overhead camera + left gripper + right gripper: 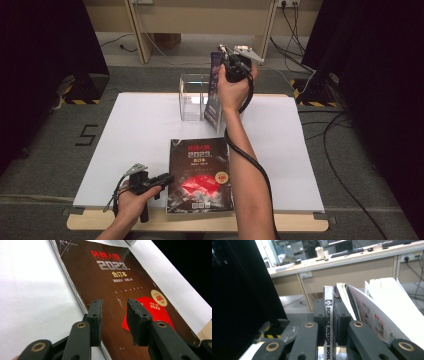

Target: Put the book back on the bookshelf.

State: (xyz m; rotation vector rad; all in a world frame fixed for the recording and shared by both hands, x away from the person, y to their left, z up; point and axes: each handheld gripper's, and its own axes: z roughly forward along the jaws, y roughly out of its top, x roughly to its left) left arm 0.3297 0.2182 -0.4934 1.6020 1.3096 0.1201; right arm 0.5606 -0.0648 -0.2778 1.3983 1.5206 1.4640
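Above the far middle of the worktop (150,125), my right gripper (329,312) held a thin magazine (328,322) upright, fingers clamped on its spine, just beside the clear box (192,97). Near the front edge, my left gripper (113,315) rested with fingers half apart over the dark book (200,175), gripping nothing.

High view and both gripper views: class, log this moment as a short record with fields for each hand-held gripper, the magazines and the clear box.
Right hand-held gripper: shut on the upright magazine at its spine, pages fanning
Left hand-held gripper: open, jaws over the flat magazine
Clear box: on the white board, beside the upright magazine
Flat magazine: dark cover up, near table edge
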